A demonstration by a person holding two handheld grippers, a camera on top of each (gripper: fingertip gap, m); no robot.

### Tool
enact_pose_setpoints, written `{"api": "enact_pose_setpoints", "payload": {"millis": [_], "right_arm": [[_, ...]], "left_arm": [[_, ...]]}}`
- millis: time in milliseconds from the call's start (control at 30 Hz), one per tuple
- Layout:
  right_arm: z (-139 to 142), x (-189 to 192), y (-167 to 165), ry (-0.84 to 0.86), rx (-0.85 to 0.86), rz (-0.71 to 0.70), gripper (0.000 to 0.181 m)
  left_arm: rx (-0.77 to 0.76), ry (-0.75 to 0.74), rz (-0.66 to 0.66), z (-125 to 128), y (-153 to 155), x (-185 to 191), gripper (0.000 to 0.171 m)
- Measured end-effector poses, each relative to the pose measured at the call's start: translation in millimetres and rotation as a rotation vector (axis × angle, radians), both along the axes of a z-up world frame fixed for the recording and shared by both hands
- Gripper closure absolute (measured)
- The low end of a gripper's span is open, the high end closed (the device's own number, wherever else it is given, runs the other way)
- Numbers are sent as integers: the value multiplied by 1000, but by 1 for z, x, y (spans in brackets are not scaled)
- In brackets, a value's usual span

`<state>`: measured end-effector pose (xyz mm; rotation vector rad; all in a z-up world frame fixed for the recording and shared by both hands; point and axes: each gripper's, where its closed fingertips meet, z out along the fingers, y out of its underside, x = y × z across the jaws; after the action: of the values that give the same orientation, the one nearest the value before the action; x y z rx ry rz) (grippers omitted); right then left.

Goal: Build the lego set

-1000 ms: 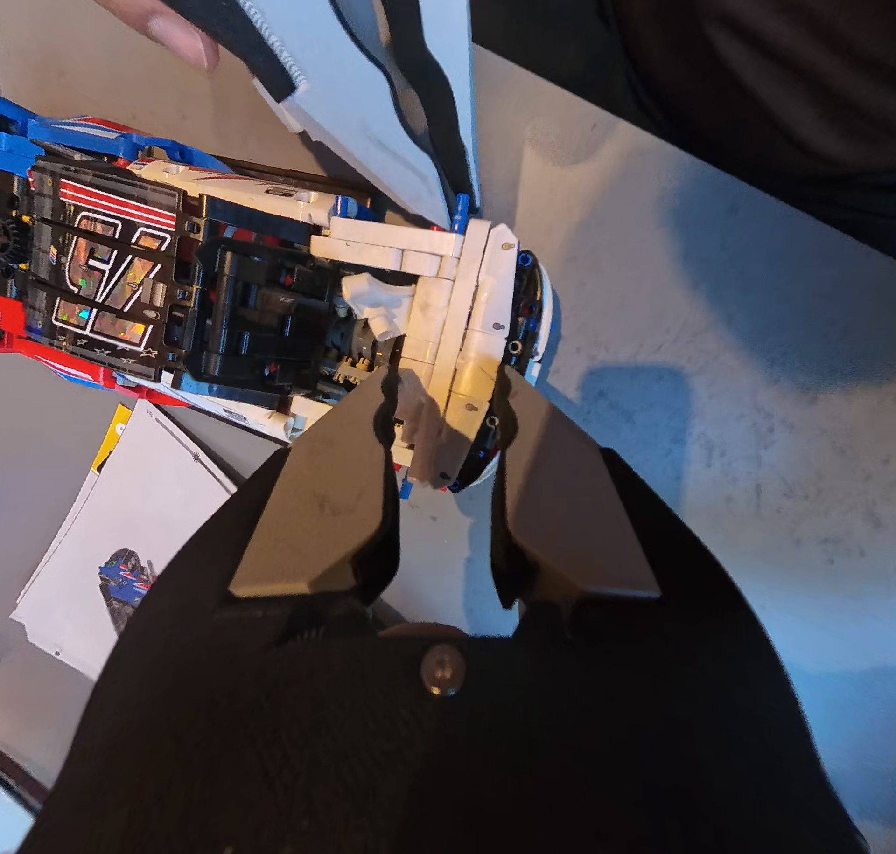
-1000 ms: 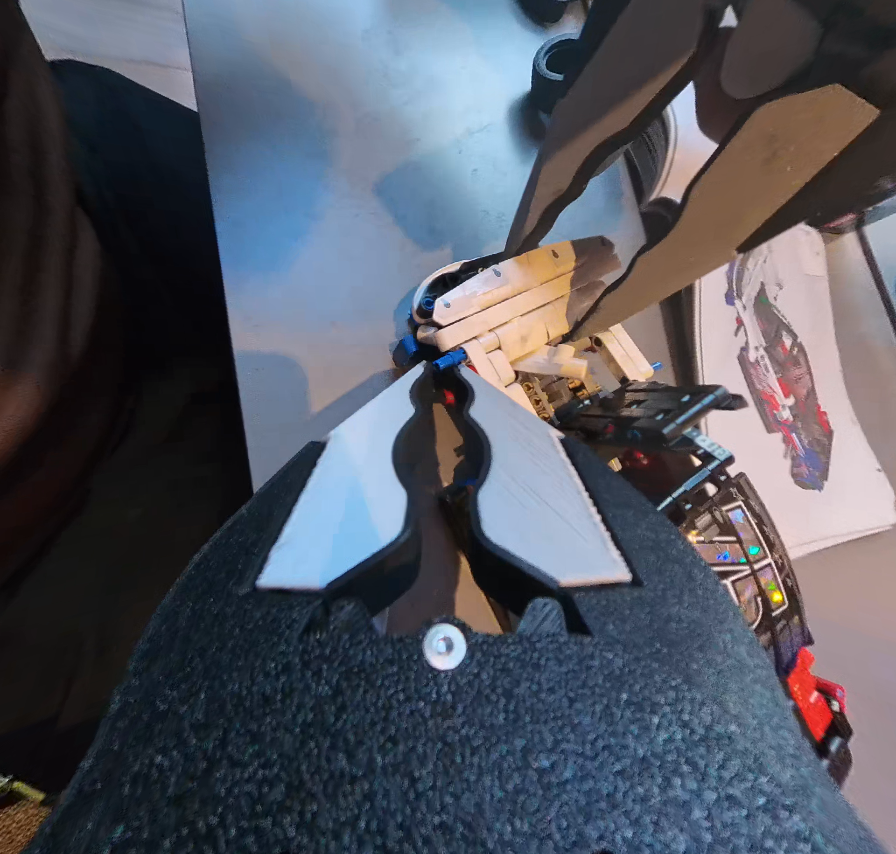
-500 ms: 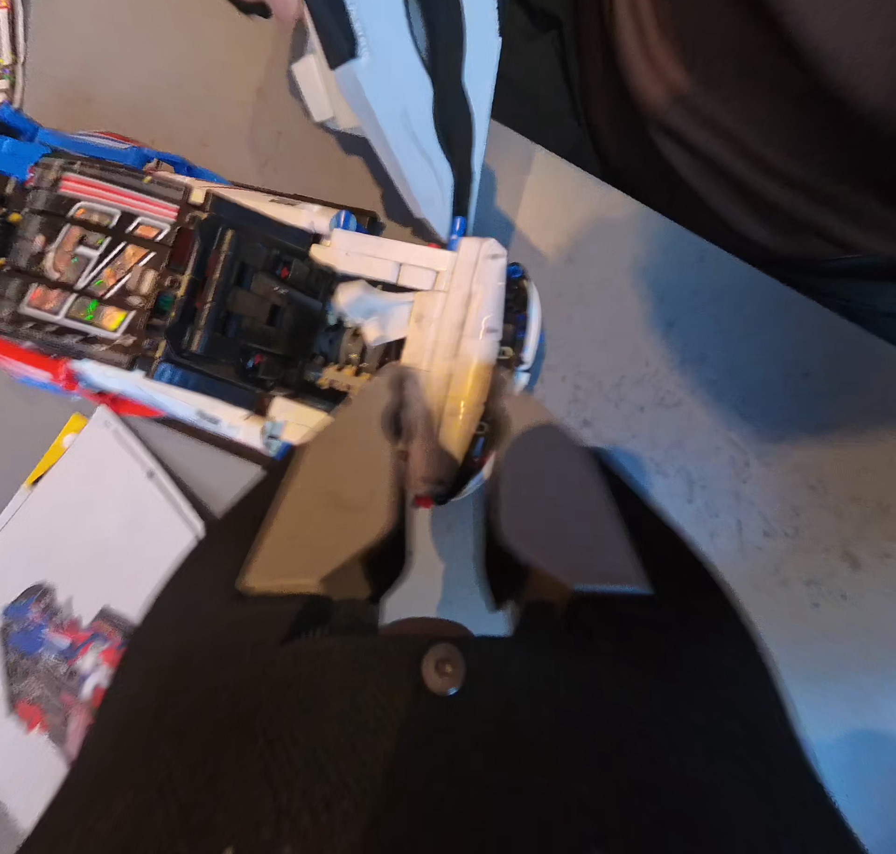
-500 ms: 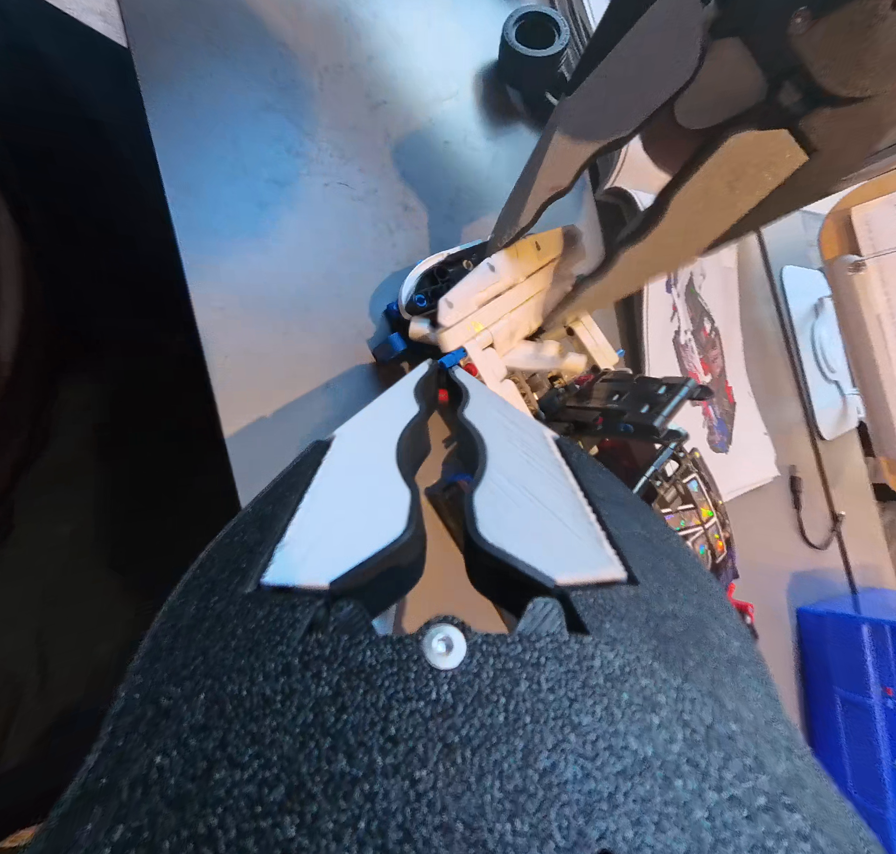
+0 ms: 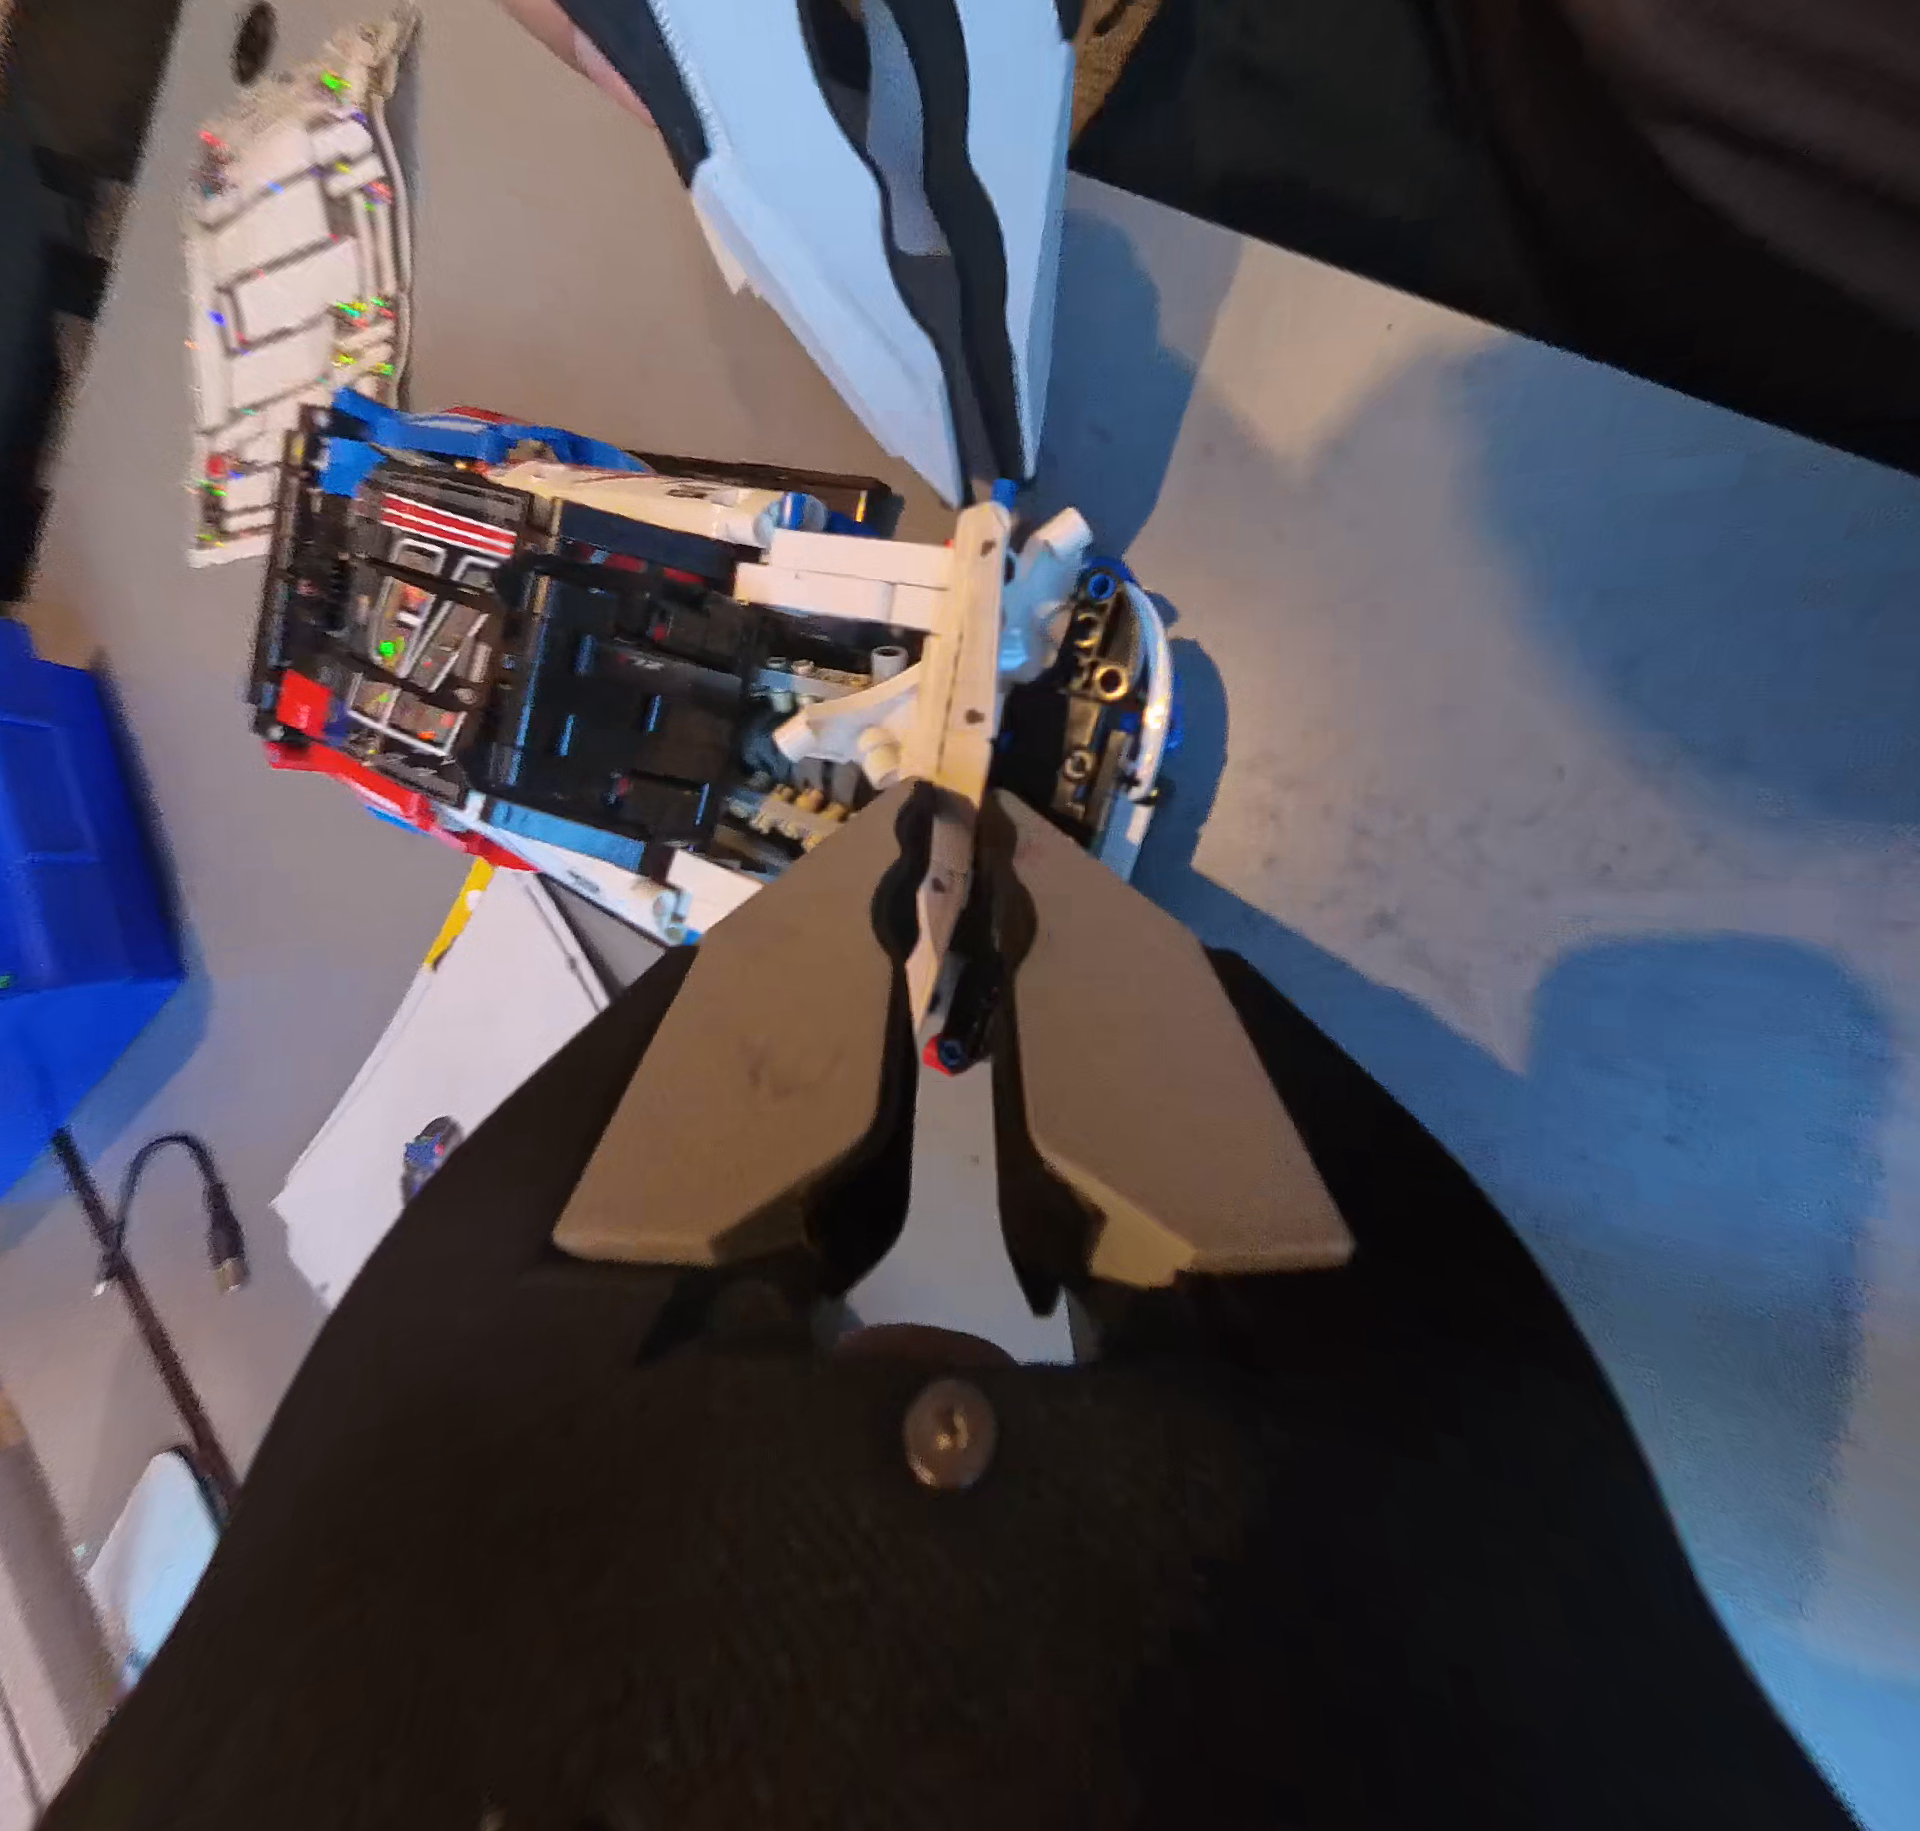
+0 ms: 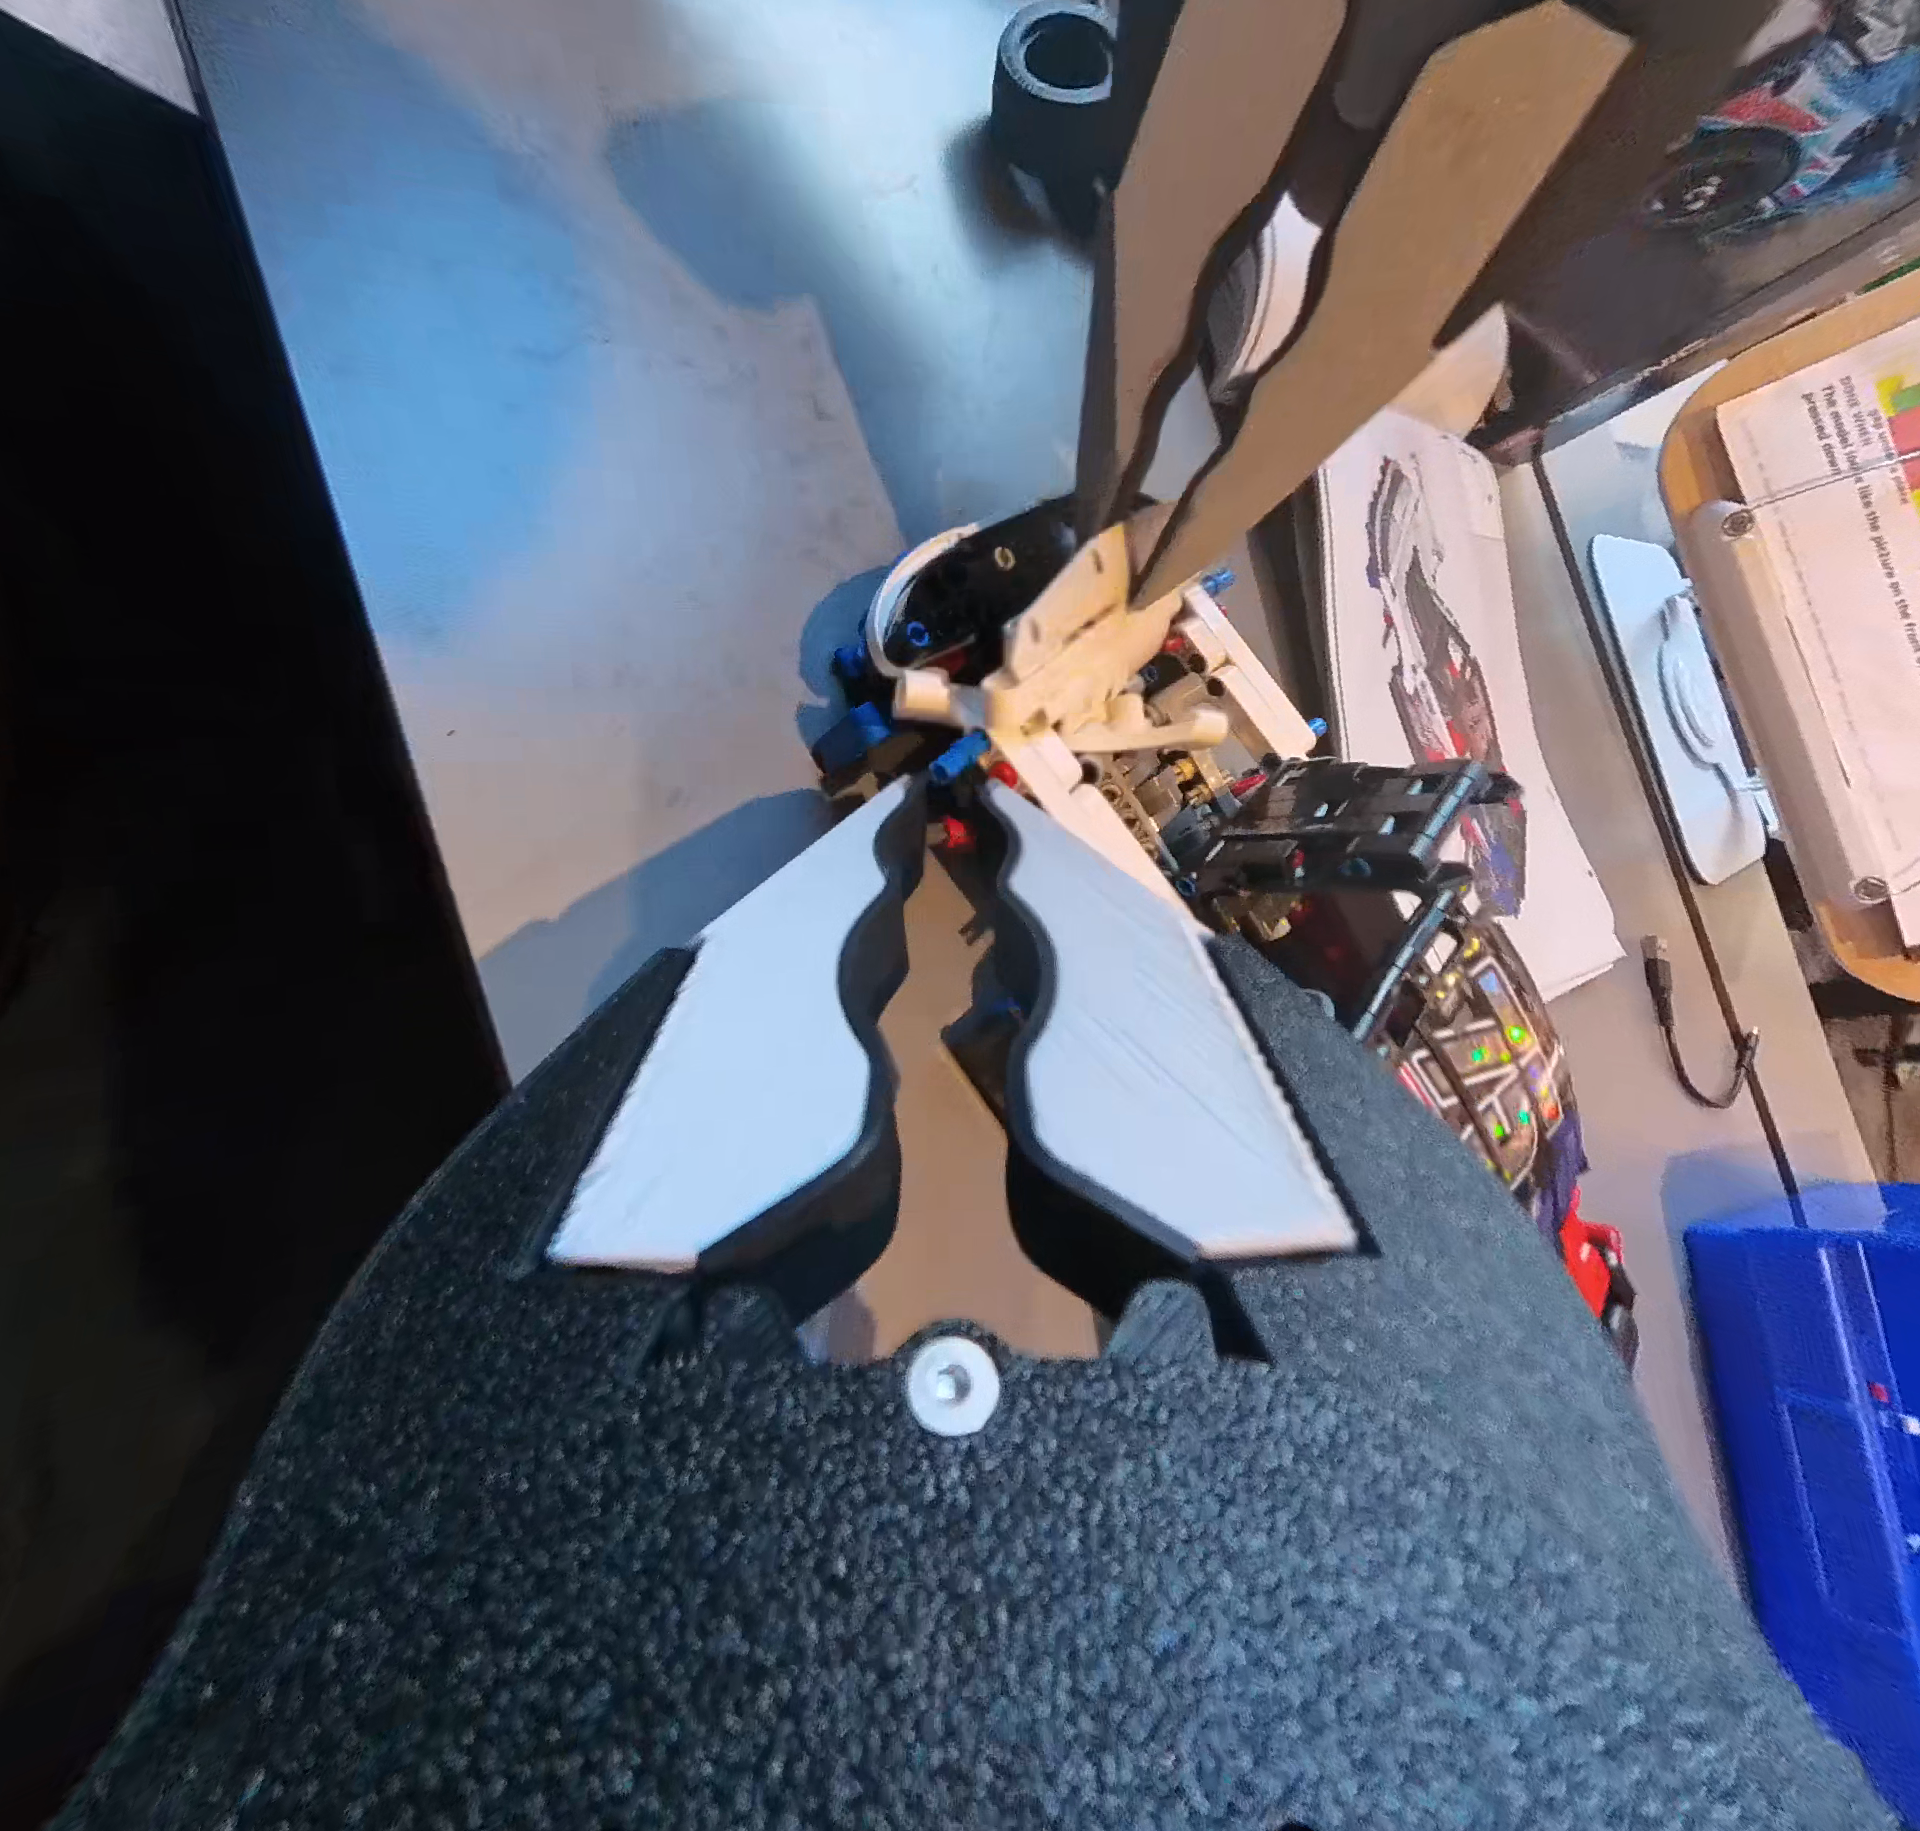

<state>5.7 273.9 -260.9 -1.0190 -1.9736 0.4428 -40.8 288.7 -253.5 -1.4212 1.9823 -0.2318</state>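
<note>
left tongs (image 5: 951, 825) clamped on the white hinged panel (image 5: 961, 659) at the near end of the half-built black, white, red and blue lego race car (image 5: 582, 659); the panel's edge sits pinched between the grey fingers (image 5: 769, 1033). the car lies on the pale grey desk (image 5: 1507, 742), close to its near edge. likely holding the panel up and steady so the other side can be worked.

right tongs (image 6: 951, 794) come in from the opposite side, tips nearly together at a small blue pin (image 6: 956, 753) on the panel's corner. looks like they pinch or press it, but contact is hidden behind the fingertips, so i cannot tell if they grip it. opposing holds make sense: one braces, one seats the pin.

around it: white instruction sheet with a car picture (image 6: 1455, 659) beside the car, black rubber tyre (image 6: 1055, 67) further out, blue plastic bin (image 5: 73, 846) at the side, sticker sheet (image 5: 291, 275) past the car's far end.

risk: the thin panel edge could slip or pop off if pushed hard.
</note>
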Motion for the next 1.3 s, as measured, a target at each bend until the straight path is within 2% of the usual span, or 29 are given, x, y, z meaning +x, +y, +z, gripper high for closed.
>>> {"api": "enact_pose_setpoints", "payload": {"millis": [200, 333, 400, 567, 733, 833, 900, 967, 1100, 1300], "right_arm": [[3, -1, 1, 33, 55, -9, 170], [-4, -4, 0, 5, 128, 11, 163], [-3, -7, 2, 14, 207, 8, 172], [0, -8, 6, 36, 300, -26, 174], [7, -4, 7, 88, 265, -58, 177], [8, -6, 8, 105, 232, -75, 176], [7, -8, 9, 110, 241, -77, 177], [7, -8, 9, 114, 248, -75, 177], [8, -8, 9, 119, 226, -76, 176], [7, -10, 10, 120, 214, -78, 176]], "left_arm": [[90, -6, 4, -2, 2, -1, 166], [195, 61, -2, -5, 2, -2, 165], [219, 102, 3, -5, 3, -3, 165], [310, 199, 21, -3, 6, -6, 166], [343, 165, 62, -3, 7, -6, 166], [391, 215, 63, -3, 6, -5, 164], [373, 216, 64, -3, 2, -2, 159], [333, 151, 69, 4, -5, 6, 147], [299, 112, 78, 8, -9, 10, 144], [282, 123, 53, -4, -13, 18, 165]]}}
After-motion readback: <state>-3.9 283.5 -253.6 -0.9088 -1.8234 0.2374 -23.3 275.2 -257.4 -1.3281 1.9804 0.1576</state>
